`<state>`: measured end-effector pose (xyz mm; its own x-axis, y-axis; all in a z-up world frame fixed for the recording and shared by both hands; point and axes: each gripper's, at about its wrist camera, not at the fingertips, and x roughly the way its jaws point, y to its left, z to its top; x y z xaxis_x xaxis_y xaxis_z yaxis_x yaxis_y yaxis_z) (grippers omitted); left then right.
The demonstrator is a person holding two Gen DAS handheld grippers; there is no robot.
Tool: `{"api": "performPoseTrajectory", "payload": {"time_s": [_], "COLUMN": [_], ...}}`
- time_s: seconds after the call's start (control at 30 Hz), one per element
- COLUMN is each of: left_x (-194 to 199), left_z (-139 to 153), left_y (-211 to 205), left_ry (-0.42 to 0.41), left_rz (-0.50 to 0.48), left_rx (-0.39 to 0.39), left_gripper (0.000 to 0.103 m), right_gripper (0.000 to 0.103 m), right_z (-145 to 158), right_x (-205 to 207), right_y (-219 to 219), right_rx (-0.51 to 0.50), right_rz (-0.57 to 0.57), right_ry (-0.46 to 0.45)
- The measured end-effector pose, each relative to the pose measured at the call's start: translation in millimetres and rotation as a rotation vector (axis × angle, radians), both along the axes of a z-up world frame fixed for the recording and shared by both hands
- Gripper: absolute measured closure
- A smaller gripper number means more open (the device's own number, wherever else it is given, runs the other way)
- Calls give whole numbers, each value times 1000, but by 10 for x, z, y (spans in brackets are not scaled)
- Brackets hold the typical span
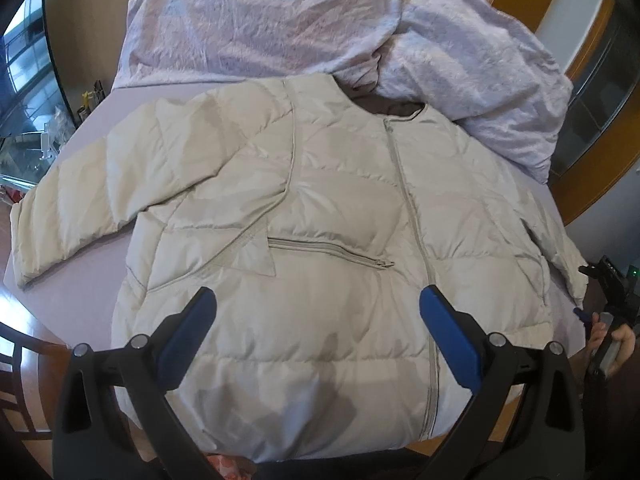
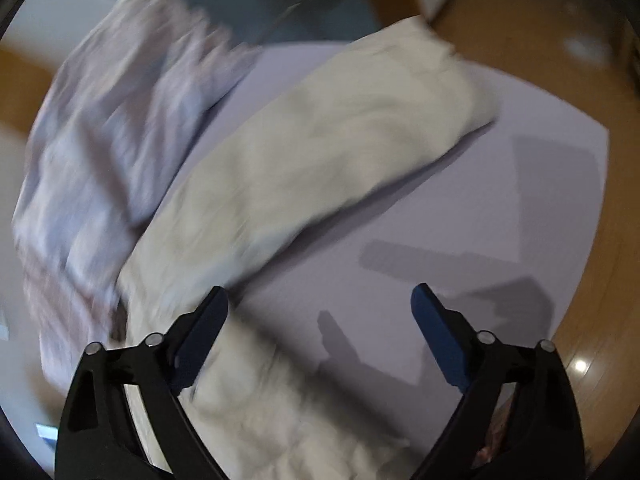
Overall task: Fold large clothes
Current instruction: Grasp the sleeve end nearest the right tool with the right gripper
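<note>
A cream puffer jacket [image 1: 320,216] lies front up on a lilac-covered table [image 1: 80,300], zipped, its left sleeve [image 1: 92,200] spread out to the left. My left gripper [image 1: 318,308] is open and empty above the jacket's lower hem. The right wrist view is blurred: the jacket's right sleeve [image 2: 340,152] stretches away across the table [image 2: 480,216]. My right gripper [image 2: 320,308] is open and empty above the sleeve's near part and bare cloth. The right gripper also shows in the left wrist view [image 1: 608,292], at the jacket's right edge.
A crumpled lilac fleece garment [image 1: 320,20] is heaped behind the jacket's collar, and it shows at the left of the right wrist view [image 2: 112,140]. A dark wooden chair [image 1: 16,380] stands at the near left. Wooden floor [image 2: 580,320] surrounds the table.
</note>
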<state>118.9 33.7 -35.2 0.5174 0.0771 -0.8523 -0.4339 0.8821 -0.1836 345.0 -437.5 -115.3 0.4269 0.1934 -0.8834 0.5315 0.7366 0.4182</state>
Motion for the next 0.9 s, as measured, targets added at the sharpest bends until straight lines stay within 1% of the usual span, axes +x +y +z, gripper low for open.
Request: {"api": "performPoseTrajectory", "payload": {"time_s": [0.07,0.13,0.2,0.3,0.37,0.53,0.7,0.87,0.9], "left_x": [59,116,164,231,249,270,262,272,272], "left_z": [-19,-30,-34,-46,-54,-65,-81,-89,-89], "left_y": [-24,-45,-70,-107,-135,-185,-192,-169,-172], "left_ry": [15,26,33,43,46,53,60,58,56], "left_rz": [-3,-4,-7,-10,-11,-4,12,24,23], "left_rx": [8,10,11,12,12,11,7,-7,-6], "left_gripper": [2,2,2,2,2,2,2,2,2], "right_gripper": [14,16,16,17,21,33,39,43,45], "right_z": [4,18,41,21,-40,-214,-313,-317,-320], "right_x": [72,159,226,366,437,570,701,734,740], "right_y": [-234,-400,-531,-693,-775,-809,-705,-647,-631], "right_rx": [-67,-125,-171,-227,-240,-239,-271,-323,-337], "right_rz": [-58,-94,-123,-138,-133,-116,-97,-65,-55], "right_ry": [2,2,-3,14,42,93,122,137,139]}}
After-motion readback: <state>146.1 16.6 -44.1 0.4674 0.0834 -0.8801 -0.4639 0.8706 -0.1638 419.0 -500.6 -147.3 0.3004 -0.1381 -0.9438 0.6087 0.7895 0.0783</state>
